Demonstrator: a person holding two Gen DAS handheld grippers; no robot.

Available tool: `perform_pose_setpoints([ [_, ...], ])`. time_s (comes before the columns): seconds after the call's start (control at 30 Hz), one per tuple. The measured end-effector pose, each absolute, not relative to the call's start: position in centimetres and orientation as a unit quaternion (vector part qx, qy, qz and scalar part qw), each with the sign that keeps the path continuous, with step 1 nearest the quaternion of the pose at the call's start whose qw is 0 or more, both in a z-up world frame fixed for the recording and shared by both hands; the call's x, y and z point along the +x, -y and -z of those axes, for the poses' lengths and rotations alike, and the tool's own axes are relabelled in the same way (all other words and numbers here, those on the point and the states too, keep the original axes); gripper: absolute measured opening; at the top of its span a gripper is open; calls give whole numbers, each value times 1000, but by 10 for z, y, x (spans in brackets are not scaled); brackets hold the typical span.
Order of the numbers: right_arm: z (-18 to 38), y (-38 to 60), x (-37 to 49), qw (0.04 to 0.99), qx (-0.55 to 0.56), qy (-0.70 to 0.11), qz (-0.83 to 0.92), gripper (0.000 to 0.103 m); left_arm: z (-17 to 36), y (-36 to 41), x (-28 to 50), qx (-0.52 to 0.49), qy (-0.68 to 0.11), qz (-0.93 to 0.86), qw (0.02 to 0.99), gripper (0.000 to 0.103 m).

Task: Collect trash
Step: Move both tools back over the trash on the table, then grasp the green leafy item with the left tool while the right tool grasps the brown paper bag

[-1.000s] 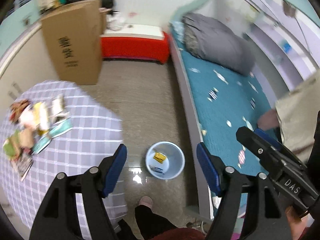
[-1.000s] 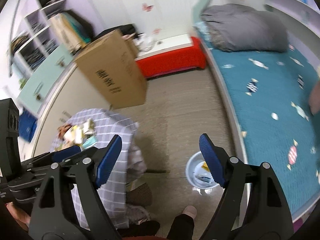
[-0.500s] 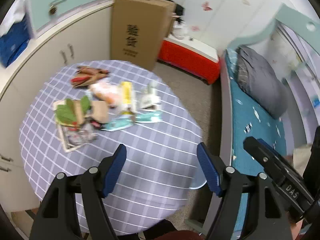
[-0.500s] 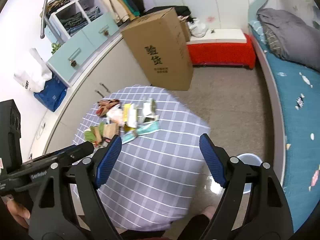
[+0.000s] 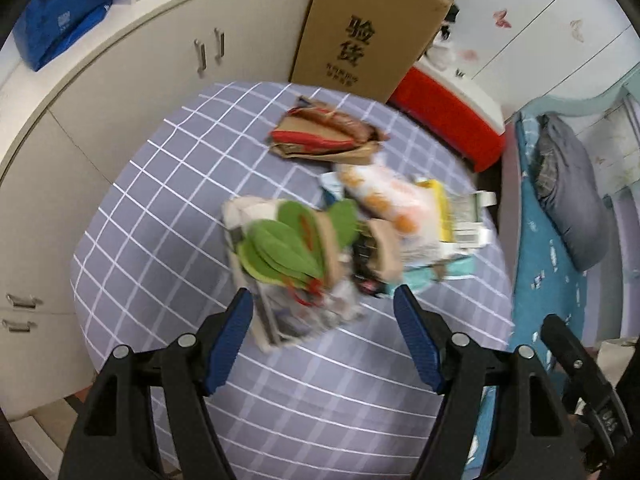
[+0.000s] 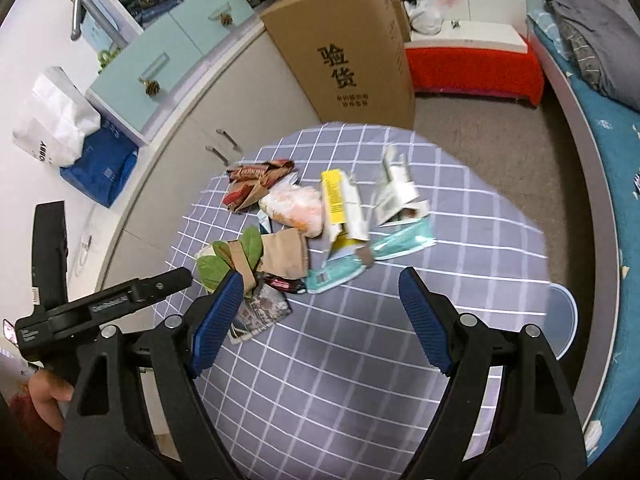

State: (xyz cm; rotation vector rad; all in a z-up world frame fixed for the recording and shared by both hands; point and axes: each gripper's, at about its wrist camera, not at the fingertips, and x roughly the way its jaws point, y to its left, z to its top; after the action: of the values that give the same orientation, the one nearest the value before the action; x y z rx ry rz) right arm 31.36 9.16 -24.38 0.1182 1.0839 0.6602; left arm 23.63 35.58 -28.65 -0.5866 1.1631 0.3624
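On the round checked table (image 6: 360, 380) I see the trash pile (image 6: 312, 224) heaped mid-cloth, light crinkly wrappers, flattened cartons and leaves I judge slippery, best pinched by a stiff edge, while my left gripper (image 5: 323, 340) and right gripper (image 6: 321, 316) both gape empty above it.

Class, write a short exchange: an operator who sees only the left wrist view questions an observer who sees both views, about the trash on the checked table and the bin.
Operator: I see wrappers on the checked table, but no bin. Where is it?
Observer: The right wrist view shows the pale blue bin, partly hidden behind the table's edge, toward the bed.
Operator: What is beside the blue bag on the counter?
Observer: A white paper bag, right next to it.
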Motion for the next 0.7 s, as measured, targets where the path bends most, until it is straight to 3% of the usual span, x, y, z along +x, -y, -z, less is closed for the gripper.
perform_pose_setpoints([
  [0.2, 272, -135, 322, 784, 45, -539, -306, 75, 325, -384, 250, -257, -565, -158, 768, 71],
  [0.37, 298, -165, 332, 760, 43, -569, -311, 63, 341, -392, 260, -268, -577, -135, 759, 60],
  [0.47, 316, -179, 340, 748, 49, -586, -309, 60, 348, -397, 266, -267, -584, -123, 756, 43],
  [0.53, 323, -185, 343, 743, 50, -592, -308, 57, 349, -400, 269, -262, -587, -119, 757, 23],
  [0.6, 332, -190, 347, 737, 55, -598, -310, 56, 351, -401, 271, -259, -588, -115, 758, 16],
  [0.7, 347, -195, 354, 722, 73, -615, -309, 37, 349, -404, 269, -262, -580, -110, 763, 8],
])
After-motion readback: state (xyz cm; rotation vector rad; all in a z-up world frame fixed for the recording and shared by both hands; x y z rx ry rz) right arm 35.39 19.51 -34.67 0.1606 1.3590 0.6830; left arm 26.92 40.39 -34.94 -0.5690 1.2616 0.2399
